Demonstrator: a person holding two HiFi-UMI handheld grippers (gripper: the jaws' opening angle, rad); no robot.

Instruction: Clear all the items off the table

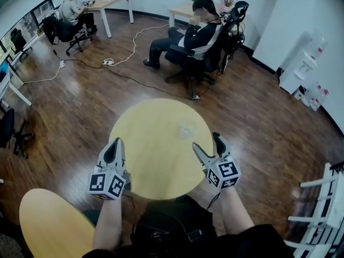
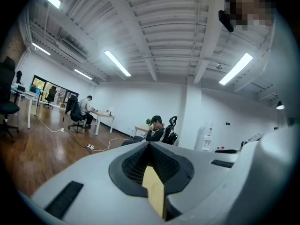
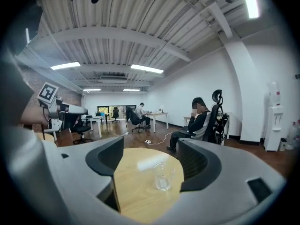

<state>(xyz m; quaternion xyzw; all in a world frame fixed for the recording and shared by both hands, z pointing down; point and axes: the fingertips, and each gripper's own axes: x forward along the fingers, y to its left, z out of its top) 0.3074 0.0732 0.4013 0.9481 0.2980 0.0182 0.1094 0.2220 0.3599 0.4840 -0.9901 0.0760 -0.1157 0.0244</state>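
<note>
A clear glass cup stands on the round yellow table, toward its far right part. My right gripper hovers at the table's right edge, open, nothing between its jaws. In the right gripper view the cup sits a short way ahead of the gripper, centred between the spread jaws and apart from them. My left gripper is at the table's left edge, shut and empty. In the left gripper view its jaws meet and point up toward the room and ceiling.
A second yellow round top lies at the lower left. A person sits on an office chair beyond the table, another at a desk far left. Cables cross the wooden floor. A white rack stands at the right.
</note>
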